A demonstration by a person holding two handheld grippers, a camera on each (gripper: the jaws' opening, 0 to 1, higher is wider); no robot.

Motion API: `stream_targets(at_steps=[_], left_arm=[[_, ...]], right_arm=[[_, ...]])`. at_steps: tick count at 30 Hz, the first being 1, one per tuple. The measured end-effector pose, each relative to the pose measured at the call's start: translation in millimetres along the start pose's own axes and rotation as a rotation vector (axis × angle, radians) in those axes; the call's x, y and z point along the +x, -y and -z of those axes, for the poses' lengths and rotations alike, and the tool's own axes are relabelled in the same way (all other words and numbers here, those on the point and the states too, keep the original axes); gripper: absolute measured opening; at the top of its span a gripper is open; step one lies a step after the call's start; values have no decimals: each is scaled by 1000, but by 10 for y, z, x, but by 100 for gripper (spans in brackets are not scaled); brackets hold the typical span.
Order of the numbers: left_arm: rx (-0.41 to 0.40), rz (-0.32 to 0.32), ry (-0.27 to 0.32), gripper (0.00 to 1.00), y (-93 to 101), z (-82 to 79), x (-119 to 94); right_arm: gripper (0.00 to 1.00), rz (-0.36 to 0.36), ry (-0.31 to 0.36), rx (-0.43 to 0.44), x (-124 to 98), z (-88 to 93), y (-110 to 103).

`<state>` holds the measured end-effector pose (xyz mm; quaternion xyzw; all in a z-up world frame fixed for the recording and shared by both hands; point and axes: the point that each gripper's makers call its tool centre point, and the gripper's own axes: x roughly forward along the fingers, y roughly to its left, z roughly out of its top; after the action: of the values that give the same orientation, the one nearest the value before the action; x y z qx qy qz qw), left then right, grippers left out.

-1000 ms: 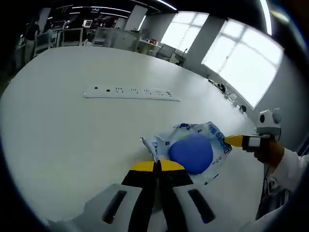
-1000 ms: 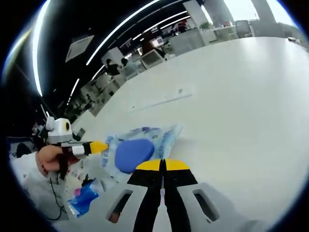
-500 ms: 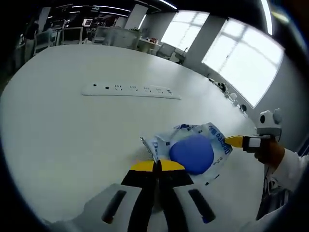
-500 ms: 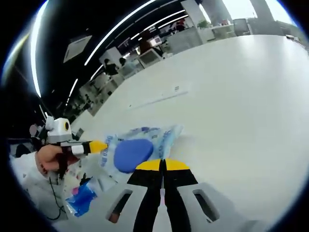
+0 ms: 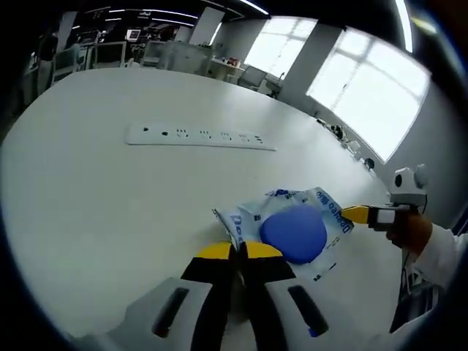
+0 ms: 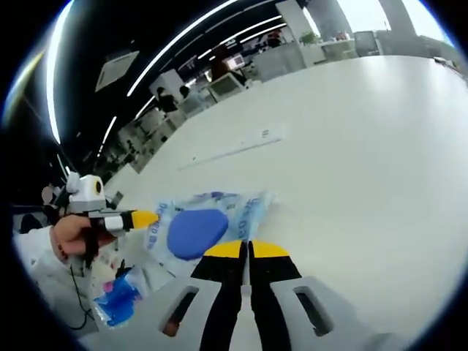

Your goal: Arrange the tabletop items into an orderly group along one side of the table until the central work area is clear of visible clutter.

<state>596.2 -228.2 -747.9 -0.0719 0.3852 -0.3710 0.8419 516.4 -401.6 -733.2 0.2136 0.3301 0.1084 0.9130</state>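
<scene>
I held the clear packet with the blue disc between both my grippers, low over the white surface. My left gripper had its jaws drawn nearly together, with only a thin dark slit between the yellow tips, and they met one crinkled edge of the packet; I judged they were pinching the film, though the contact itself lay under the tips. My right gripper looked the same, its jaws all but closed at the opposite edge of the packet, and again I took that for a pinch instead of a plain touch. In the left gripper view the right one's yellow tip came in from the right at the packet's far edge.

The packet lay straight ahead of each pair of jaws, its long axis running from one gripper to the other, so neither hand was nearer; any carry to the side had to move both together. A white power strip lay well apart, farther up the surface. Beside my left hand, a smaller blue wrapper sat near the surface's edge, the likely gathering side.
</scene>
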Motion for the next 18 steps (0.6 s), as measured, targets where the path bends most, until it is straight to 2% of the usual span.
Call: stream_targets(at_steps=[8, 15, 18], left_arm=[[-15, -9, 20, 4, -39, -47, -41], [-15, -8, 27, 11, -20, -60, -95], [-4, -9, 27, 14, -16, -55, -126]], right_arm=[[5, 21, 22, -21, -14, -33, 64], [19, 47, 63, -78, -86, -86, 105], [20, 56, 69, -105, -117, -89, 108]])
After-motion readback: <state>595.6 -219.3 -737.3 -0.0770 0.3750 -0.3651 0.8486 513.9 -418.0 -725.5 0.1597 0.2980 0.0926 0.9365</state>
